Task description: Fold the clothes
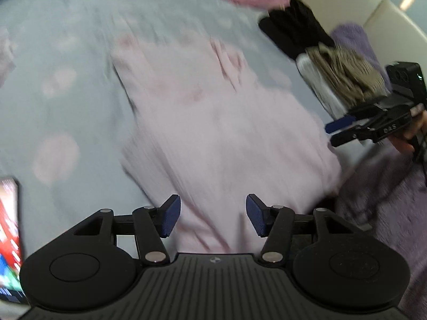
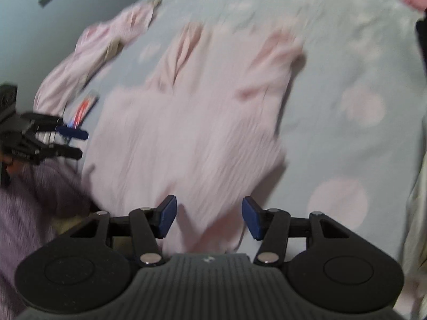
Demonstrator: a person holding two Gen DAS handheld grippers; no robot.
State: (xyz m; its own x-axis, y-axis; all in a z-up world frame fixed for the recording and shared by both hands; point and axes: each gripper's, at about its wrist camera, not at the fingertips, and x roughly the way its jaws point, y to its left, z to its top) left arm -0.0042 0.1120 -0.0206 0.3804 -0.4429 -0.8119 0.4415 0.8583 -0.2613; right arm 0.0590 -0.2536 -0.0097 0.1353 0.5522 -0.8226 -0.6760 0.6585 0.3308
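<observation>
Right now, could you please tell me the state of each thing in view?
Left gripper: fingers open, nothing between the pads.
Right gripper: fingers open, nothing held.
Pink garment: lying spread on the bed sheet, partly folded.
Folded clothes stack: piled at bed edge.
Phone: screen lit.

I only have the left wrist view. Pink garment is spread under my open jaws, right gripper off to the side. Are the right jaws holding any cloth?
Observer: No. The right gripper stands open, the pink garment lying loose beneath it.
Operator: Anything left of the garment that I can't see?
Observer: A second pale pink garment lies bunched there on the blue sheet.
Operator: Whole phone visible near it?
Observer: Yes, the phone lies between the two garments, screen lit.
</observation>
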